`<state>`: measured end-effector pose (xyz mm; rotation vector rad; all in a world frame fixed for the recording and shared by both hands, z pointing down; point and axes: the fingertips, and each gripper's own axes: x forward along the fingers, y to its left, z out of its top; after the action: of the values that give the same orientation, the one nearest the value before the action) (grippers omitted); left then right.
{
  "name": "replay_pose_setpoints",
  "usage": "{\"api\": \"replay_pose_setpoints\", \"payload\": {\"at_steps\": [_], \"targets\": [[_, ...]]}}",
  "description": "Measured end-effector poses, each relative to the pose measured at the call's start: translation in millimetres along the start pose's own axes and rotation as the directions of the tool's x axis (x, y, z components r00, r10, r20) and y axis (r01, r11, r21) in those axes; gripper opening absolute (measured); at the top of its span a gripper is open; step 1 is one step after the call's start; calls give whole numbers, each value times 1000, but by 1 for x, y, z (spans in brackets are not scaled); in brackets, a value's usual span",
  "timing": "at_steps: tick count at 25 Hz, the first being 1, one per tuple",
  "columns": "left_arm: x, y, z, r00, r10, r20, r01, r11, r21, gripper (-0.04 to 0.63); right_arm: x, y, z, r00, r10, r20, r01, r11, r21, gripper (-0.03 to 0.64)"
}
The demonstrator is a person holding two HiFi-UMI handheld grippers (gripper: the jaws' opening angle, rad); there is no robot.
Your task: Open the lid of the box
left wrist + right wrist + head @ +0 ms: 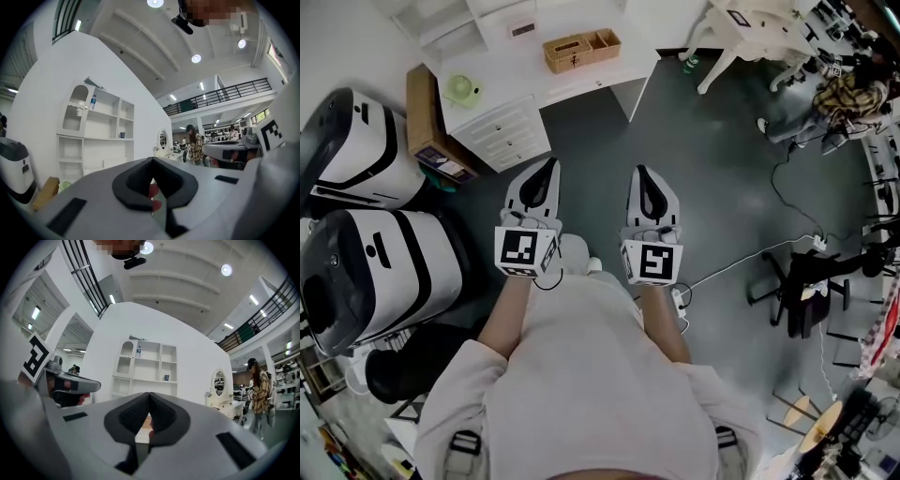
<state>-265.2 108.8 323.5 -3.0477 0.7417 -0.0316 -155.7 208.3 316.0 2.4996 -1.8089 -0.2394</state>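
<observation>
The left gripper and the right gripper hold their dark-padded jaws closed on nothing, side by side. Well ahead of the fingertips, roughly between their lines, the tan rectangular wooden box sits untouched on the white desk. It looks light and rigid and would probably slide, so steady its body and lift the lid's front edge.

Grey floor, white shelf unit, white desk, ceiling spotlights
</observation>
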Motion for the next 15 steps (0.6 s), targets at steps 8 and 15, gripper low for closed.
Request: {"api": "replay_pose_setpoints", "payload": {"at_steps": [8,15], "targets": [[66,15,-17,998,57,-15,-57,998,2,-6,55,-47,-31,999,18,-32,-17,1000,11,-8],[169,61,-20,995,100,9,-100,995,-24,-6,162,-87,-42,998,66,-9,-66,997,-27,-8]]}}
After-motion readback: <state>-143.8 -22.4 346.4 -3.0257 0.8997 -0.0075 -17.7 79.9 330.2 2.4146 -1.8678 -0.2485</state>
